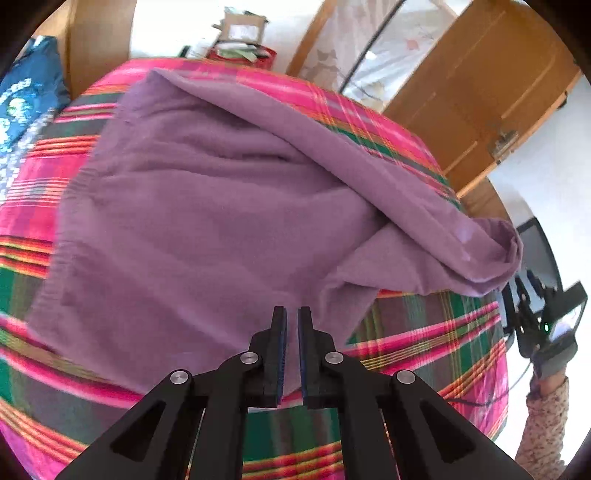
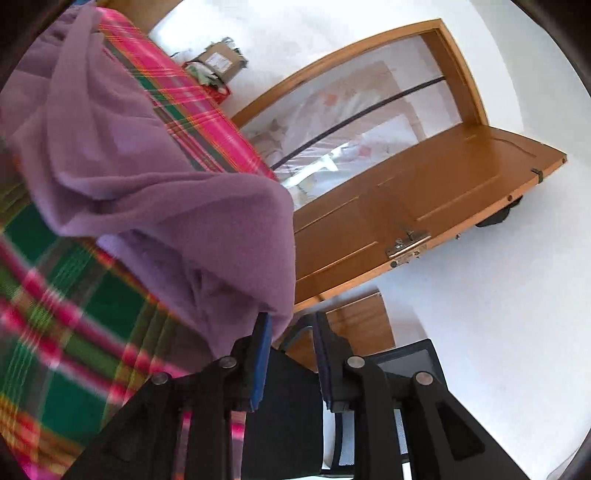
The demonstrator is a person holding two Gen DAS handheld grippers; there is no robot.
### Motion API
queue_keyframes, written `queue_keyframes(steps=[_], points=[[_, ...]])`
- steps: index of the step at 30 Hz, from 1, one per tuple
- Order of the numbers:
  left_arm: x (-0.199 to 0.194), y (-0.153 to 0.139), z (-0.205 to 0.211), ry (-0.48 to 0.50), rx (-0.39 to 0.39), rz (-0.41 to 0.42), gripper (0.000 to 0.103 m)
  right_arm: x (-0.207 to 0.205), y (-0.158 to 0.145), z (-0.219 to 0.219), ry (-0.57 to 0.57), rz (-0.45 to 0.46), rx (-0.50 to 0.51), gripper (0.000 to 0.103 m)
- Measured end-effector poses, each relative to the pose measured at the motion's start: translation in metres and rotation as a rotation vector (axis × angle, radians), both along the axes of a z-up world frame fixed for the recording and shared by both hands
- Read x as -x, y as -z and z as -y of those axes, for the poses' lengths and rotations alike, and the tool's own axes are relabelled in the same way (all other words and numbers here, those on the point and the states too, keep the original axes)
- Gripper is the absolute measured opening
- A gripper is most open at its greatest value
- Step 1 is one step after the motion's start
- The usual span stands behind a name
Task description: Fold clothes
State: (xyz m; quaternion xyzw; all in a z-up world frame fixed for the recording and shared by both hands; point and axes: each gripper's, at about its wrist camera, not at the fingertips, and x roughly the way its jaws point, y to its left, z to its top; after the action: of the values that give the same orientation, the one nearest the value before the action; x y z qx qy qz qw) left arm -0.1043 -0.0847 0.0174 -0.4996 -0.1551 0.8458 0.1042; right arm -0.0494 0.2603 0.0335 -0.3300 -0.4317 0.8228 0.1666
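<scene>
Lying on plaid bedcover [image 1: 424,332]: purple garment [image 1: 207,221]; left gripper [image 1: 291,317] fingers narrow, empty; right gripper [image 2: 291,321] fingers apart, empty.

We are in a bedroom at home: we see a bed with a bright checked cover [image 1: 424,332], a wooden door [image 2: 424,206], white walls [image 2: 498,314] and a cardboard box [image 1: 242,29] of odds and ends.

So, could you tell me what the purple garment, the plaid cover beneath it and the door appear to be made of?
Purple garment: a soft, matte knit or fleece-like fabric, judging by its fuzzy surface and rounded folds; the fibre is unclear. Plaid cover: thin woven cloth, probably cotton or a blend, with crisp pink, green and orange stripes and a flat lie. Door: wood or wood veneer, with a smooth, slightly glossy honey-brown finish, raised panels and a metal latch.
</scene>
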Motion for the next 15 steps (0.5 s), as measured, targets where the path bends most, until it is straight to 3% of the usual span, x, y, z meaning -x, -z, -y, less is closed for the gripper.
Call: queue_keyframes(steps=[4,8,12,15], points=[[-0.017,-0.016,0.042,-0.074,0.01,-0.013,0.014,-0.014,-0.017,0.016,-0.058,0.012,0.082,0.023],[-0.031,-0.026,0.088,-0.177,0.027,-0.022,0.015,-0.021,-0.04,0.057,-0.208,0.022,0.331,0.026],[-0.041,-0.022,0.125,-0.257,0.004,0.017,0.019,-0.018,-0.042,0.122,-0.428,0.112,0.517,0.029],[-0.045,-0.018,0.139,-0.294,0.012,0.036,0.02,-0.015,-0.034,0.175,-0.55,0.164,0.565,0.029]])
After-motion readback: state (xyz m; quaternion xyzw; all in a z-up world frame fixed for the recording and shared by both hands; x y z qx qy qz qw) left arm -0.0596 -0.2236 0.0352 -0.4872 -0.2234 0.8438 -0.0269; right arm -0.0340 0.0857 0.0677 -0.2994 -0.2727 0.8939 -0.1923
